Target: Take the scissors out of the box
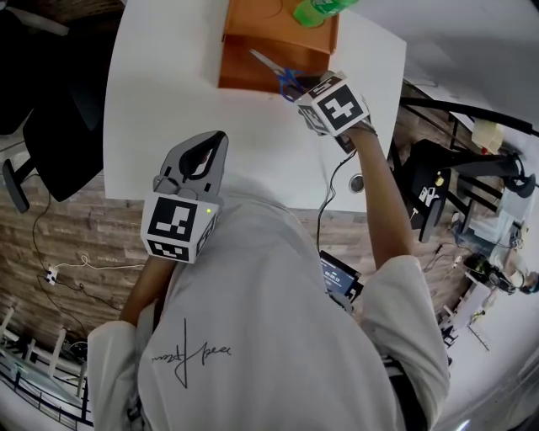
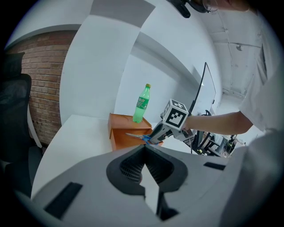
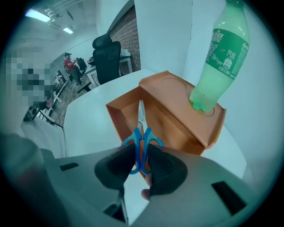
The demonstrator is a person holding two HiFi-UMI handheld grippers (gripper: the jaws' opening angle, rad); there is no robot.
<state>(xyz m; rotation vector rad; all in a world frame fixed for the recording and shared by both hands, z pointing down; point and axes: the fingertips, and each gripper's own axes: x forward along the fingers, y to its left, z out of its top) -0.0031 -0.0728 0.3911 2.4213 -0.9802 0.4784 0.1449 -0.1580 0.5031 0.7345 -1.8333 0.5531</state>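
Observation:
The scissors (image 1: pixel 271 67) have blue handles and steel blades. My right gripper (image 1: pixel 296 86) is shut on the handles, seen close up in the right gripper view, where the scissors (image 3: pixel 141 138) sit between its jaws (image 3: pixel 141 160). The blades point into the open orange box (image 1: pixel 251 66), over its near wall (image 3: pixel 116 116). My left gripper (image 1: pixel 210 145) hovers over the white table's near edge, well short of the box, jaws together with nothing in them. From the left gripper view (image 2: pixel 144 151) the scissors (image 2: pixel 136 136) and box (image 2: pixel 119 133) lie ahead.
A green plastic bottle (image 1: pixel 317 10) stands on the box's flat lid (image 3: pixel 177 91). The white table (image 1: pixel 168 109) has bare surface left of the box. A black office chair (image 1: pixel 50 139) stands off the table's left side, and cables and equipment are off to the right.

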